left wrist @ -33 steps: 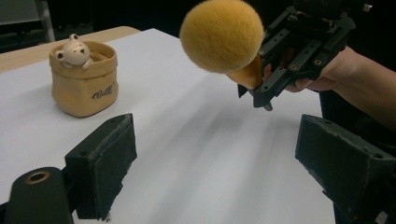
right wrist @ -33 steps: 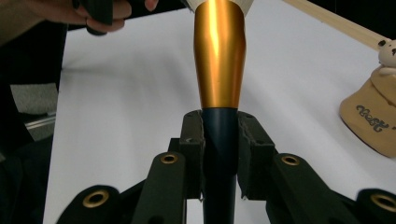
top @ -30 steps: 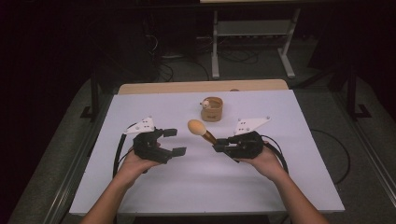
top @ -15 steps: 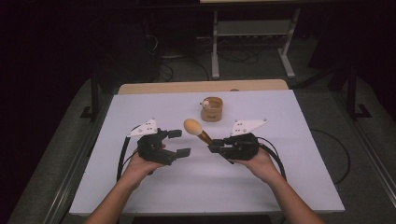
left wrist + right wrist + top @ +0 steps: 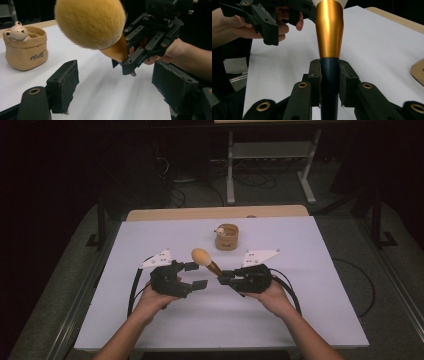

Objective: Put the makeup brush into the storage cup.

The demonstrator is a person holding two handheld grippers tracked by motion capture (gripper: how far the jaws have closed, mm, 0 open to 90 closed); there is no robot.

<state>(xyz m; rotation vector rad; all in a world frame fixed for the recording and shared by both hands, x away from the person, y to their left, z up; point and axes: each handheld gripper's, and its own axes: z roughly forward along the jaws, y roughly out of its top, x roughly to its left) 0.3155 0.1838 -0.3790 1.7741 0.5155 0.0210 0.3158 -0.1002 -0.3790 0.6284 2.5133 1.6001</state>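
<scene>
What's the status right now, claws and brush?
Right claw shut on brush handle. Left claw open beside the bristles. Fabric bear pot behind, clear.

Standing in a dim room on grey carpeted floor point(image 5: 60, 285): white-topped rectangular table point(image 5: 310, 270). Looming behind it, a pale metal shelf frame point(image 5: 270, 155). Trailing below, tangled black floor cables point(image 5: 250, 180).

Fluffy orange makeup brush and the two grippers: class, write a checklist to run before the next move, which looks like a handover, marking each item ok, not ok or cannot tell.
1. Right gripper clamps the dark handle of the fluffy orange makeup brush: ok.
2. Left gripper open to receive: ok.
3. Brush head between the left jaws: not ok, it sits above them.
4. Tan fabric pouch with bear figure apart from both grippers: ok.
5. Grip firmness: cannot tell.
</scene>
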